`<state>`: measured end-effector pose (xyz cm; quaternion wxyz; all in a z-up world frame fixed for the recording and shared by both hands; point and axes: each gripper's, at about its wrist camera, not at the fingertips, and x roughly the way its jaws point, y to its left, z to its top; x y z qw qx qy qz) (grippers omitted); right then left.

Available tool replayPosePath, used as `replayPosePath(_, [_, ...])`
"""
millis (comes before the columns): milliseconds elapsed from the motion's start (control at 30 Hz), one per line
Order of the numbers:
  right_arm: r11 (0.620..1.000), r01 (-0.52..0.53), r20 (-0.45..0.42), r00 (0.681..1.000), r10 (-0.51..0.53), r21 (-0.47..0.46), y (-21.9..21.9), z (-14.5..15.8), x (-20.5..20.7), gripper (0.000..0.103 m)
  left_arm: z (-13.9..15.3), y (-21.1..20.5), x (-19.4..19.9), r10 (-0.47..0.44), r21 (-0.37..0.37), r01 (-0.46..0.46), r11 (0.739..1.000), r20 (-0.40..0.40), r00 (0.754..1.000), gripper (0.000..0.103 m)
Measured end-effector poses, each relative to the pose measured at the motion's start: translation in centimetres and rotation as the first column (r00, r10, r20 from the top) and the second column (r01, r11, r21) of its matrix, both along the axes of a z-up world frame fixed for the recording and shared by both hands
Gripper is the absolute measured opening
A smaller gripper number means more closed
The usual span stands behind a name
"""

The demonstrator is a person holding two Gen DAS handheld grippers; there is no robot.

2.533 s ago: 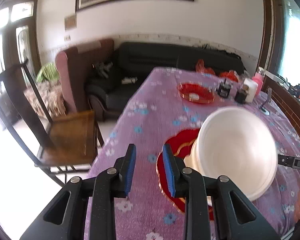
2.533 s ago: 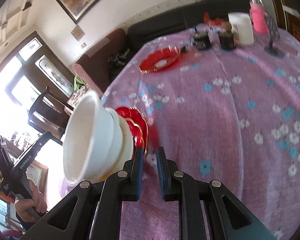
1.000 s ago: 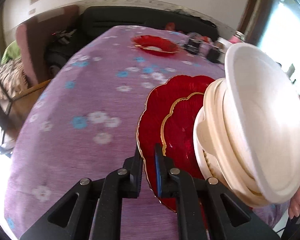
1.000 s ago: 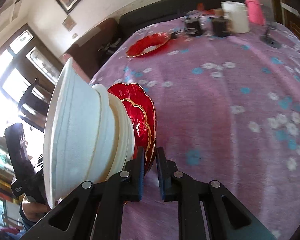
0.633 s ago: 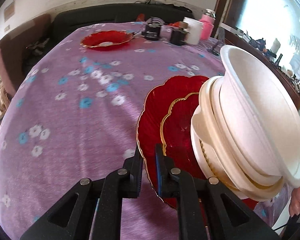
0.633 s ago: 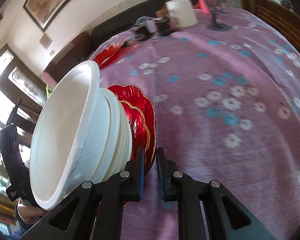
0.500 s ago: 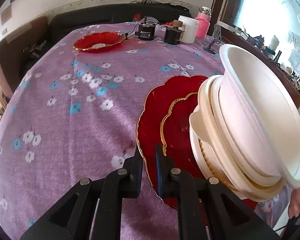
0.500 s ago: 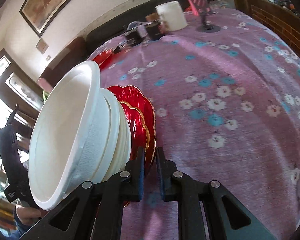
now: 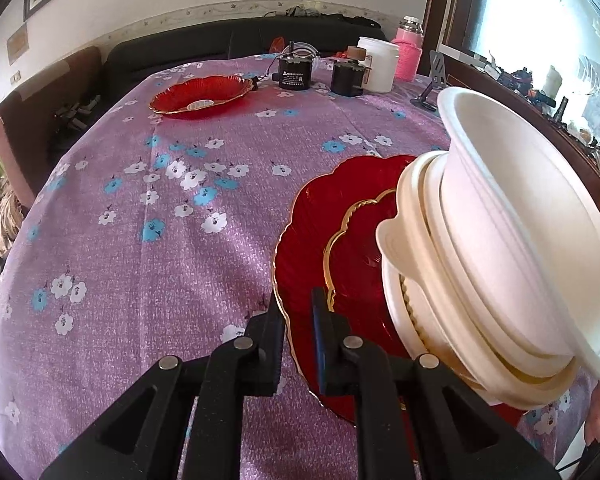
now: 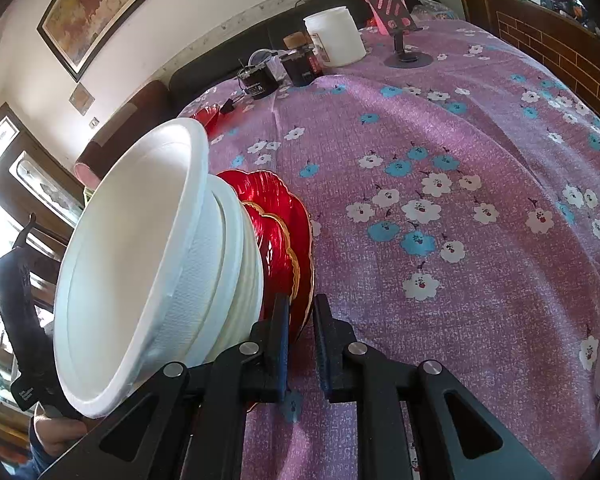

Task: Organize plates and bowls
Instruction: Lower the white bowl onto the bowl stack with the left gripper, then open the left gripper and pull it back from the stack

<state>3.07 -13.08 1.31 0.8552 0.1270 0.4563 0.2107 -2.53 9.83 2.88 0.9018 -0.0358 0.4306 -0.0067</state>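
Observation:
A stack is held tilted above the table: a large red plate (image 9: 300, 256) with a gold rim, a smaller red plate (image 9: 360, 256) on it, and several white bowls (image 9: 500, 248) on top. My left gripper (image 9: 300, 312) is shut on the large red plate's rim. My right gripper (image 10: 300, 320) is shut on the opposite rim of the red plates (image 10: 296, 216), with the white bowls (image 10: 140, 256) to its left. Another red plate (image 9: 200, 96) lies on the purple flowered tablecloth (image 9: 160, 200) at the far side.
At the table's far end stand a white jar (image 9: 378, 64), two dark jars (image 9: 346, 76), a black device (image 9: 294, 74), a pink bottle (image 9: 408, 56) and a phone stand (image 10: 404, 48). A dark sofa (image 9: 180, 48) stands beyond the table.
Both grippers closed on the red plate's rims and lifted the stack. The views have swung from the table's left side toward its far end, and the stack stays tilted.

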Motion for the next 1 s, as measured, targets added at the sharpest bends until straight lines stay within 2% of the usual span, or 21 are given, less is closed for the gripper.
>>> replayPosePath(400, [0.999,0.023,0.047,0.999,-0.022,-0.033,-0.9,1.9,-1.9,0.016,1.3,0.2,-1.8,0.003,0.021,-0.004,1.000,0.052,0.999,0.013])
replayPosePath(467, [0.999,0.035,0.057,0.998,-0.033,-0.037,-1.3,2.2,-2.5,0.018,1.4,0.2,-2.5,0.000,0.018,-0.001,1.000,0.059,0.998,0.016])
replayPosePath(533, [0.998,0.057,0.073,0.996,-0.053,-0.040,-1.8,2.4,-3.4,0.027,1.5,0.2,-3.5,-0.001,0.019,-0.001,1.000,0.073,0.997,0.022])
replayPosePath(600, [0.996,0.074,0.097,0.993,-0.068,-0.054,-2.0,2.6,-4.3,0.039,1.6,0.1,-4.3,0.001,0.031,-0.004,1.000,0.088,0.996,0.025])
replayPosePath(667, [0.994,0.089,0.118,0.990,-0.081,-0.067,-2.1,2.6,-5.2,0.044,1.6,0.0,-5.2,0.000,0.029,-0.003,1.000,0.108,0.994,0.028])
replayPosePath(800, [0.992,0.117,0.172,0.979,-0.106,-0.054,-2.0,2.2,-7.5,0.052,1.6,-0.7,-7.3,-0.001,0.028,-0.004,1.000,0.164,0.987,0.046])
replayPosePath(900, [0.988,0.139,0.231,0.966,-0.118,-0.074,-1.5,1.7,-9.3,0.055,1.5,-1.5,-8.7,-0.020,0.039,0.012,0.999,0.206,0.978,0.051])
replayPosePath(1000, [0.988,0.146,0.240,0.962,-0.130,-0.048,-1.3,0.8,-10.4,0.063,1.3,-2.2,-9.6,-0.040,0.044,0.031,0.999,0.224,0.974,0.067])
